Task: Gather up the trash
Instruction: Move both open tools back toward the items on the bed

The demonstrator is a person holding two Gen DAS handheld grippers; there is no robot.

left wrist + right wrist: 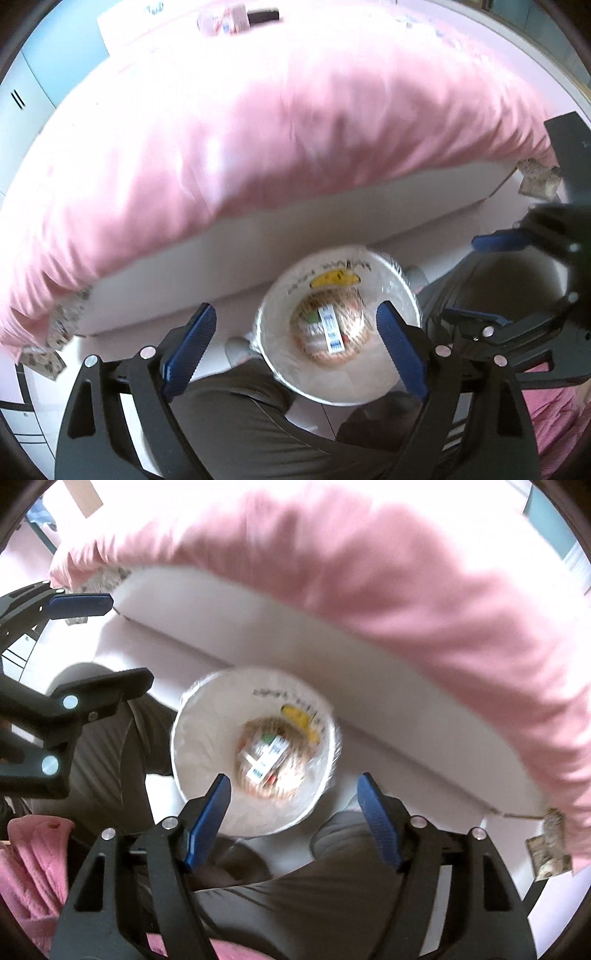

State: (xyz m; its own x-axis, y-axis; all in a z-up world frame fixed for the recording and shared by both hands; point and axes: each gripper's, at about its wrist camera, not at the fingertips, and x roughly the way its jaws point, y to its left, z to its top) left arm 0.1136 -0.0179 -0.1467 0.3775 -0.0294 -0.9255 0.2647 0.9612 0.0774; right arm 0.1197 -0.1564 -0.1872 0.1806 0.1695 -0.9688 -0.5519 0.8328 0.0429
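A white trash bin (pixel 369 384) with a clear liner stands on the floor beside the bed. Wrappers and packets (pixel 330 328) lie at its bottom. My left gripper (pixel 291 347) is open and empty above the bin's left rim. The bin also shows in the right wrist view (pixel 207 760), with the same trash (pixel 267 760) inside. My right gripper (pixel 295 819) is open and empty over the bin's near rim. Each gripper shows in the other's view: the right one (pixel 491 280) and the left one (pixel 92 638).
A bed with a pink quilt (pixel 258 129) and white base (pixel 332 229) fills the background. A pink packet (pixel 225 18) and a dark object (pixel 264 15) lie far on the bed. The person's grey trousers (pixel 229 413) and slippered foot (pixel 343 830) are beside the bin.
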